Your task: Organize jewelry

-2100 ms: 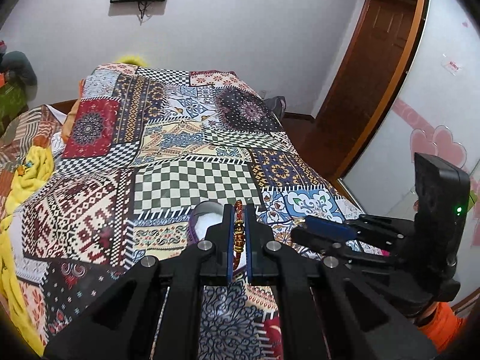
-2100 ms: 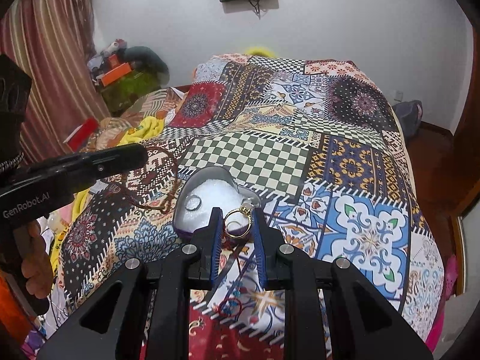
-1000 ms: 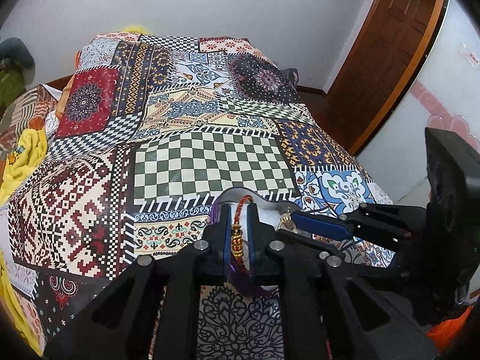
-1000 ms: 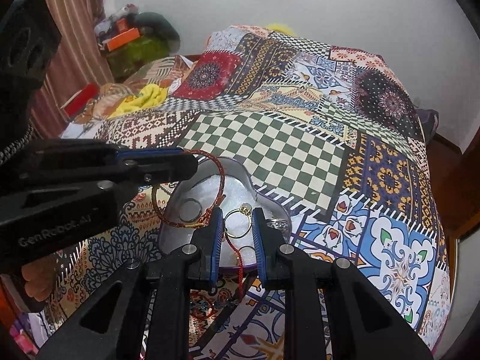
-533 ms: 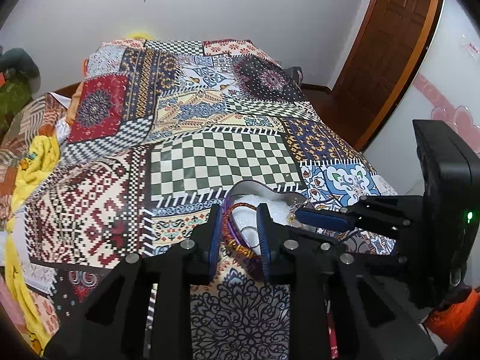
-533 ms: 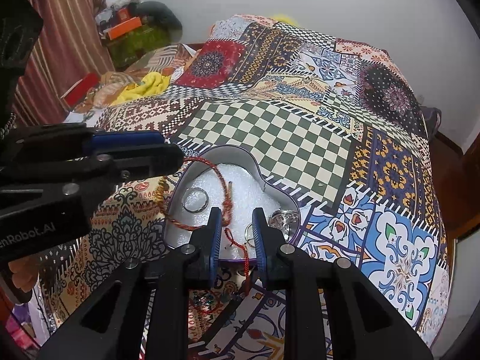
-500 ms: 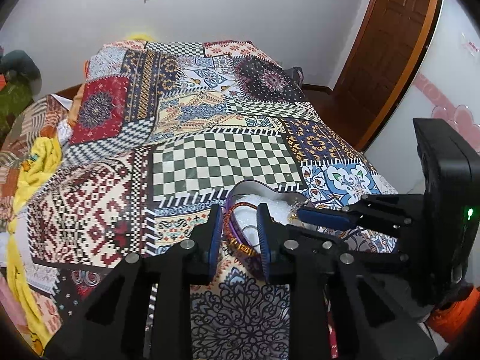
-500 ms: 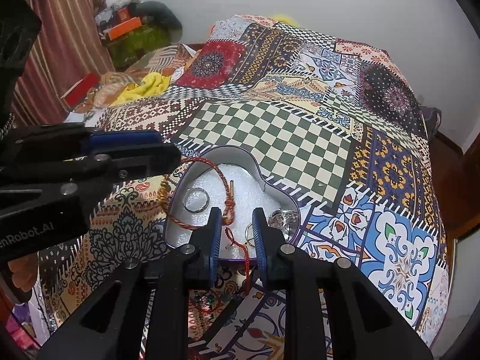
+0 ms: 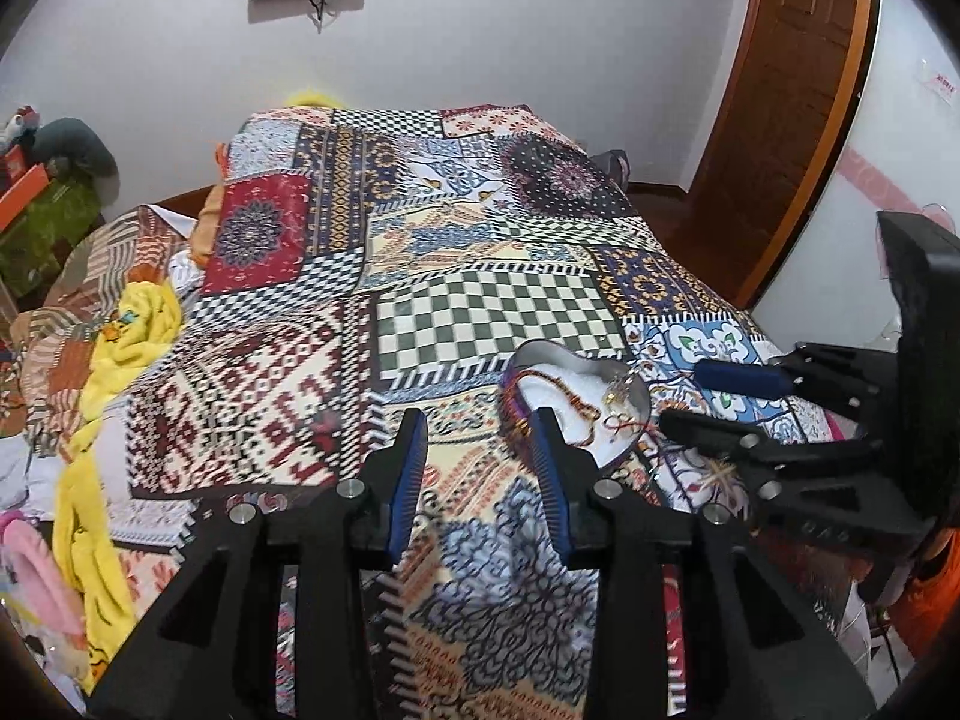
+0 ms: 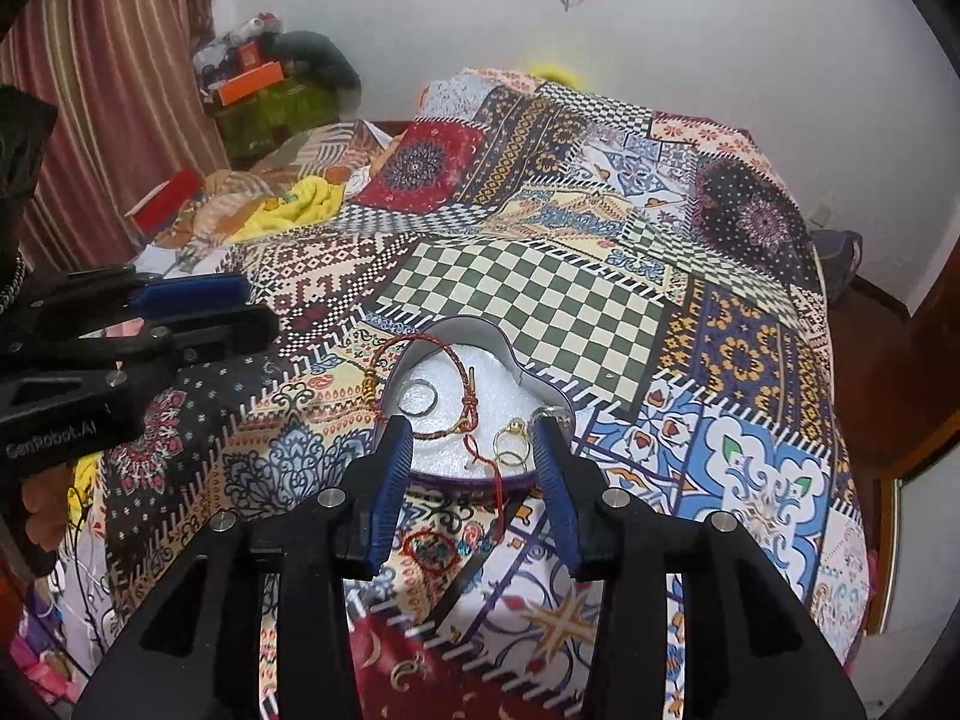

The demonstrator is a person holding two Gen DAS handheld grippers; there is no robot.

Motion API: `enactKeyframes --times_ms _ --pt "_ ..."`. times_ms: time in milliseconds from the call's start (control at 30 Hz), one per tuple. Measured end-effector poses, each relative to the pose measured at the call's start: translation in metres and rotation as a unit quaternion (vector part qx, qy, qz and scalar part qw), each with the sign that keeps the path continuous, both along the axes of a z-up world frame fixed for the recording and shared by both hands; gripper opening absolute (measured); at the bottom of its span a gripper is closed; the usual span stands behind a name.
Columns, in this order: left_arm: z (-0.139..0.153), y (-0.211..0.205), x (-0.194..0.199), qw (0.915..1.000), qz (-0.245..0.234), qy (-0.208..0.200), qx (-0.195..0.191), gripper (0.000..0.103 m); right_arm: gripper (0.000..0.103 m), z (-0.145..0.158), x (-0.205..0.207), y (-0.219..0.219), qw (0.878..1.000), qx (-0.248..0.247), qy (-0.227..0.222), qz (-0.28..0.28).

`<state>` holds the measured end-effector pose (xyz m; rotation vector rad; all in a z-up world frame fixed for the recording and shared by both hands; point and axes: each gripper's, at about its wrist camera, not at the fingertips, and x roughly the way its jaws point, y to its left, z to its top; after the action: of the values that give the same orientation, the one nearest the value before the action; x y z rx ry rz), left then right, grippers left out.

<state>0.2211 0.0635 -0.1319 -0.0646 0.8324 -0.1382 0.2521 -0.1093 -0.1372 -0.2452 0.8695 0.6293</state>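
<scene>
In the right wrist view, your left gripper, at the left edge, is opening with nothing between its jaws. At centre, the red braided bracelet is draping over the left rim of the heart-shaped tin, half outside; nudge it fully onto the white lining. Lower centre, your right gripper is also opening, released, above the gold rings lying inside. Lift clear without snagging the red thread.
</scene>
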Motion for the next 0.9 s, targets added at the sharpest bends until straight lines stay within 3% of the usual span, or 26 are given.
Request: enactKeyframes --times_ms 267,533,900 --pt "-0.014 0.017 -0.028 0.9995 0.024 0.020 0.006 0.037 0.038 -0.001 -0.014 -0.011 1.000 0.002 -0.002 -0.011" --pt "-0.044 0.004 -0.049 0.9985 0.004 0.055 0.008 0.037 0.038 -0.023 -0.030 -0.018 0.999 -0.008 0.028 -0.014" --pt "-0.086 -0.017 -0.052 0.9934 -0.028 0.106 -0.032 0.037 0.038 -0.047 -0.041 -0.018 0.998 -0.031 0.047 -0.010"
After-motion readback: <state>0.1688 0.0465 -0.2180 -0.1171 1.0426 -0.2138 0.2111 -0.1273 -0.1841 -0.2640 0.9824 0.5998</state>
